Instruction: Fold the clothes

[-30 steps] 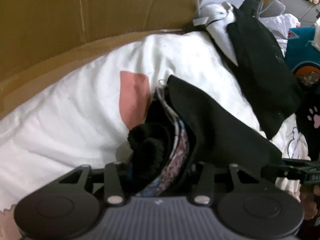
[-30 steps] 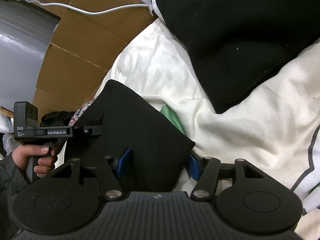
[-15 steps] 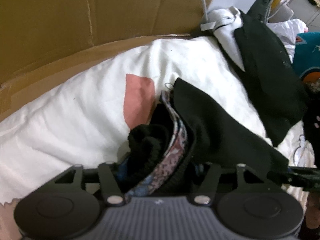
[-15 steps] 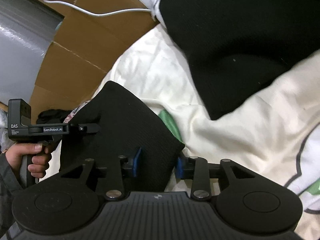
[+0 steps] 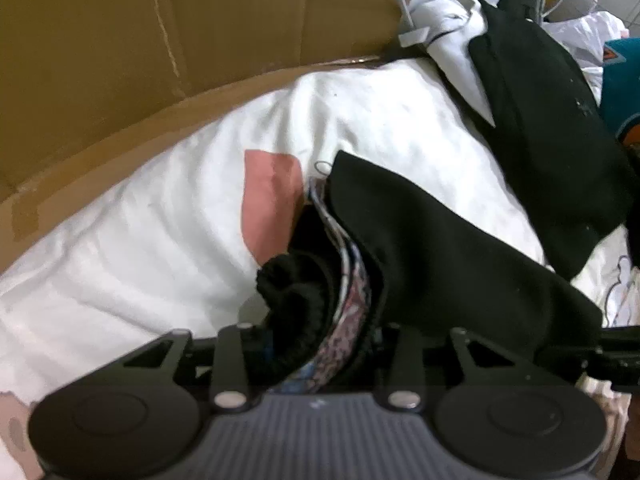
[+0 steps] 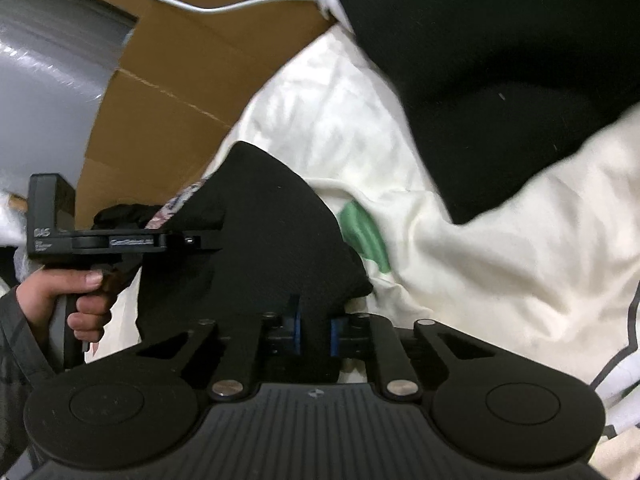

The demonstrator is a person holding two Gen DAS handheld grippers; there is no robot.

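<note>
While both grippers' jaws are closing on the folded black knit garment (image 6: 256, 248) lying on the white printed sheet (image 6: 480, 280), the right gripper (image 6: 316, 334) pinching its near corner and the left gripper (image 5: 320, 344) its bunched, patterned-lined edge, lift both evenly.

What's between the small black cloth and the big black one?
Bare white bedding fills the gap between the small black cloth and the big black one. Both wrist views show it.

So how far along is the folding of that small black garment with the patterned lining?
Partly done: the small black garment with patterned lining looks doubled over on the white bedding. In hand: the right claw is closing on its near corner and the left claw on its bunched cuff end. Left: laying it flat, plus the larger black garment, apparently unfolded.
</note>
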